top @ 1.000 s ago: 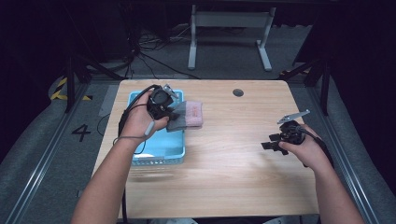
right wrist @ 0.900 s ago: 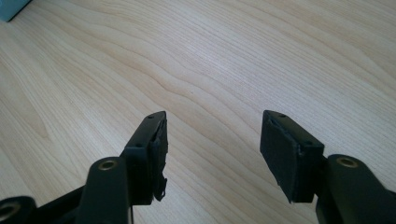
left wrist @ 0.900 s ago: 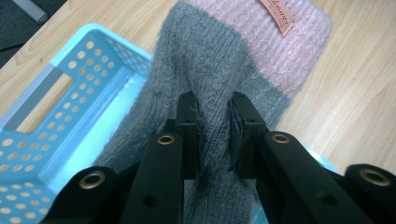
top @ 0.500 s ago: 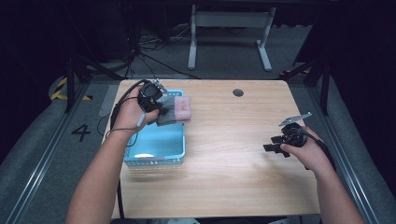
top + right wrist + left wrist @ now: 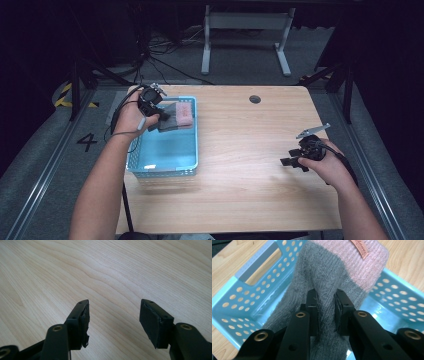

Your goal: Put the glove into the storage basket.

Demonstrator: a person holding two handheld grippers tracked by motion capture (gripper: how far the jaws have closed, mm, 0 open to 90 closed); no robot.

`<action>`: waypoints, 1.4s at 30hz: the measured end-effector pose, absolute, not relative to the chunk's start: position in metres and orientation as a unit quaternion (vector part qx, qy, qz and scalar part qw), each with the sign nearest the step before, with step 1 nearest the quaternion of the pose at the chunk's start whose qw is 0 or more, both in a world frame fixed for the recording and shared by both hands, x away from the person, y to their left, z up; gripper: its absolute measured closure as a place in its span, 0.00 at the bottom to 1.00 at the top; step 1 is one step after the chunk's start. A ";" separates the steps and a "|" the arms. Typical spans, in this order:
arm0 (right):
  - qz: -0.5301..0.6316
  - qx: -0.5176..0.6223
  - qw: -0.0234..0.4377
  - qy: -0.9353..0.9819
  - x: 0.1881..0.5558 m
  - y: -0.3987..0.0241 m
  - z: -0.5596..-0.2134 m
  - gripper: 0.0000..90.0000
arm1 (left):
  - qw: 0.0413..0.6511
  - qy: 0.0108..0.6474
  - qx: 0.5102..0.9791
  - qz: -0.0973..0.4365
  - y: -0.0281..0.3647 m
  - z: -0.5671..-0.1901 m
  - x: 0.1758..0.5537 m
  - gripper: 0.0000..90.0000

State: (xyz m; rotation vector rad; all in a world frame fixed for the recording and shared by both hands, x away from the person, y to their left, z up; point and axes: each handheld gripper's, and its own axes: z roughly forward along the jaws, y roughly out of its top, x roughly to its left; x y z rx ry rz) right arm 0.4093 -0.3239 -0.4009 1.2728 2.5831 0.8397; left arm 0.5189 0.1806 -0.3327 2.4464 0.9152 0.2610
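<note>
In the right gripper view, the right gripper point(image 5: 113, 322) is seen released, its two black jaws set wide apart with nothing between them; bare pale wood grain of the table point(image 5: 105, 270) lies beneath and beyond. One pad point(image 5: 85, 322) looks frayed at its lower edge. In the high view this gripper point(image 5: 291, 161) is held in the person's right hand point(image 5: 325, 165) near the table's right edge, just above the wood, its grey three-cornered plate tilted up behind it.

In the left gripper view, the left gripper point(image 5: 326, 306) is clenched on a knitted sock point(image 5: 324, 272): a fold of the grey fabric is pinched between the two jaws, which stand close together. The sock is grey over most of its length, with a ribbed pink band point(image 5: 362, 267) at its far end, and a small orange label point(image 5: 360, 247) is sewn to that band. Below and around the sock, the perforated walls of a light blue plastic basket point(image 5: 234, 300) are seen, with a slotted handle opening in the wall at upper left.

In the high view, the basket point(image 5: 165, 172) is set on the left part of the table point(image 5: 250, 150), well apart from the right gripper. The sock point(image 5: 177, 116) is held by the left gripper point(image 5: 162, 116) over the basket's far end, its pink band toward the far right corner. Whether the sock touches the rim cannot be told. The left hand point(image 5: 131, 116) is placed at the basket's far left corner. Farther off, a round dark grommet point(image 5: 255, 99) is set in the tabletop near its far edge.
</note>
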 end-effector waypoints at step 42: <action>0.272 0.407 0.061 0.870 0.409 -0.314 -0.408 0.46 | 0.142 0.342 0.927 0.058 0.151 -0.409 0.556 0.83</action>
